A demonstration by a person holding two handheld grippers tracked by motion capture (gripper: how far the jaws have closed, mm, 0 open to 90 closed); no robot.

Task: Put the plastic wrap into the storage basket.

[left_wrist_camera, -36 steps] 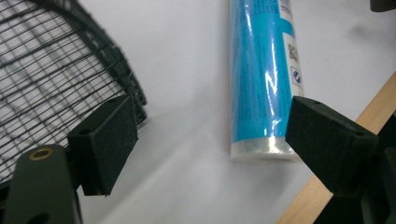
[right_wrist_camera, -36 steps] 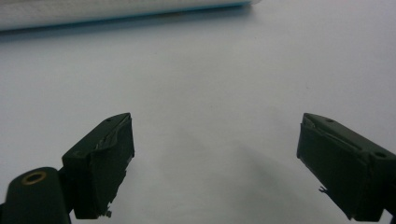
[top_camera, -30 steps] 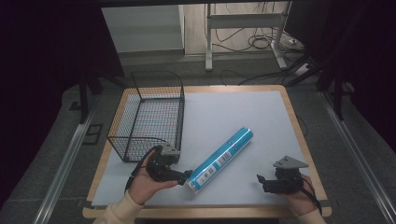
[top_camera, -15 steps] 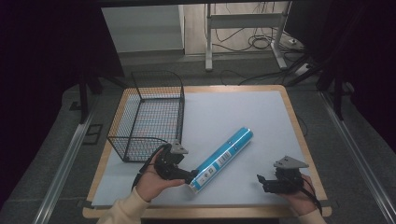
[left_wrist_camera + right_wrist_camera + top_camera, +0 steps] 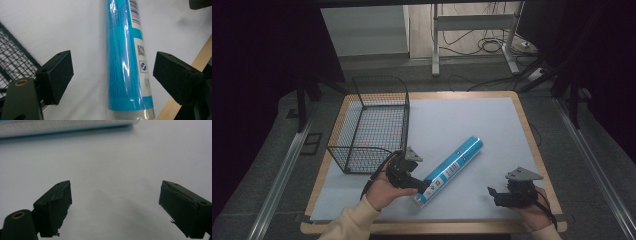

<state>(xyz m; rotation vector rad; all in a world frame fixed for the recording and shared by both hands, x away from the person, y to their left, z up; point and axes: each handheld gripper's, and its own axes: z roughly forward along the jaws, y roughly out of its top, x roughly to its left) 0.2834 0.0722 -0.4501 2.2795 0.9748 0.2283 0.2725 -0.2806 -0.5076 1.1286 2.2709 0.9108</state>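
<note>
While the blue tube lies slantwise on the white mat, its near end points toward the table's front edge and its far end toward the middle of the mat. A white label with a small square code runs along its side, and clear film wraps it. In the left gripper view the tube stretches away from the camera, its capped near end low in the frame, with bare mat on both sides.

To the tube's left stands a black wire basket, near the mat's left edge and close beside the left hand; its mesh shows at the left edge of the left gripper view. The wooden table rim frames the mat, and nothing lies between the tube and the basket. Beyond the table are a dark floor, cables and a metal desk frame.

Compared with a second ago, the left gripper has moved right from beside the tube's end to around it; the tube and basket have not shifted, and the right gripper has stayed put.

The left gripper's jaws stand wide apart, one on each side of the tube's near end, with a clear gap to each pad, so they hold nothing. The right gripper rests well apart from the tube at the mat's front right, jaws spread wide over bare mat, gripping nothing.
</note>
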